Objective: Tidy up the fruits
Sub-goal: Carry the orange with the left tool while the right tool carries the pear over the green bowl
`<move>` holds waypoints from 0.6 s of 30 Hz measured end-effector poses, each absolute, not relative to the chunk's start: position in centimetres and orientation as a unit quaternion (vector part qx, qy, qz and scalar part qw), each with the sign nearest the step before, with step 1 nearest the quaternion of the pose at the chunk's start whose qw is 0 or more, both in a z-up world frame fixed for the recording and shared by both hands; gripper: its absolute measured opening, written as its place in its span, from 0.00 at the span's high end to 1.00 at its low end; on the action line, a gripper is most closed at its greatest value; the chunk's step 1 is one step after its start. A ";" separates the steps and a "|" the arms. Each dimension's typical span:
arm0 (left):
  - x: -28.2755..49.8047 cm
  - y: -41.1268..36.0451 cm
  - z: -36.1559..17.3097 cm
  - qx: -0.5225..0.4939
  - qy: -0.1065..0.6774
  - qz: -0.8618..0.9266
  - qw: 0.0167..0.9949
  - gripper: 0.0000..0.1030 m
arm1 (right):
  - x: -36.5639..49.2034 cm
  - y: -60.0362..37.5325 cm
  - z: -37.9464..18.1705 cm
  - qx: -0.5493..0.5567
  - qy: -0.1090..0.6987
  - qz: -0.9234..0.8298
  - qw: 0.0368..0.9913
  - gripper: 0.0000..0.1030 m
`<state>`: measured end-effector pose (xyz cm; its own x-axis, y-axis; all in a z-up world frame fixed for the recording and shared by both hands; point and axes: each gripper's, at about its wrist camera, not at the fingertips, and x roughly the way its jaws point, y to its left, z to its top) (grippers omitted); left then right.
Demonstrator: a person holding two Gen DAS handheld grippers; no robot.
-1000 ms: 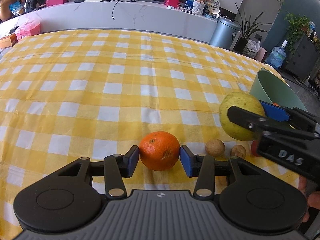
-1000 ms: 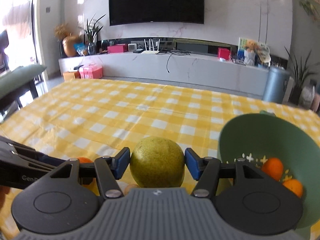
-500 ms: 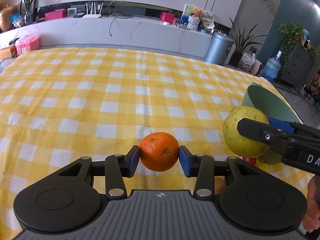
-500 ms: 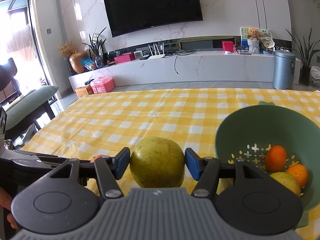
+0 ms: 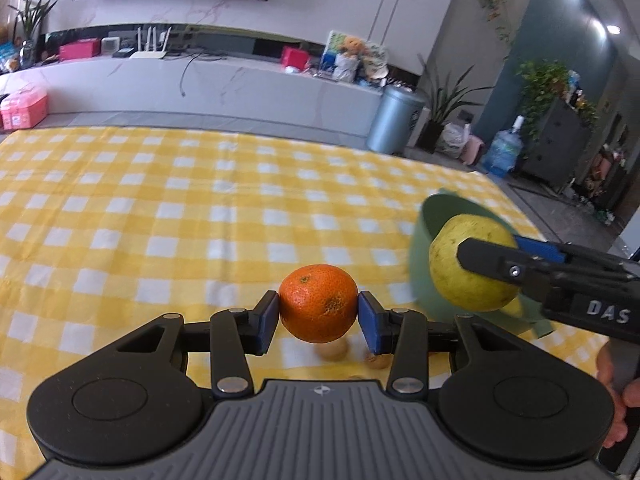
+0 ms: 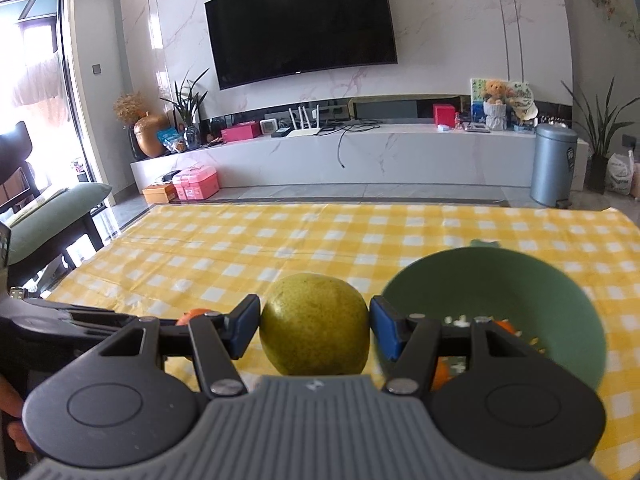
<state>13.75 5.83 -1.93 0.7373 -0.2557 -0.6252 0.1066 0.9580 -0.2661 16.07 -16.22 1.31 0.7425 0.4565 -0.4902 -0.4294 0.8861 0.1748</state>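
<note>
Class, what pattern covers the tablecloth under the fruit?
Yellow-and-white checked tablecloth; clearest in the left wrist view.

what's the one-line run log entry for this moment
left gripper: shut on orange | right gripper: shut on pear | green bowl: holds fruit, right of pear

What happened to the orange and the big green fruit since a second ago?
The left gripper closed on the orange and lifted it off the yellow checked cloth. The right gripper carried the green fruit up beside the green bowl. The small brown fruits stayed on the cloth.
</note>
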 end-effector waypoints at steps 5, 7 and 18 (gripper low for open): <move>14.2 4.5 -0.9 -0.113 0.344 -0.115 0.925 0.53 | 16.2 -18.4 1.9 0.035 0.264 0.217 0.939 0.44; 14.4 3.9 -0.7 -0.114 0.344 -0.122 0.924 0.53 | 16.5 -19.4 2.1 0.040 0.261 0.206 0.942 0.44; 17.1 -1.0 1.0 -0.054 0.335 -0.170 0.925 0.53 | 19.2 -24.8 1.4 0.085 0.264 0.146 0.950 0.44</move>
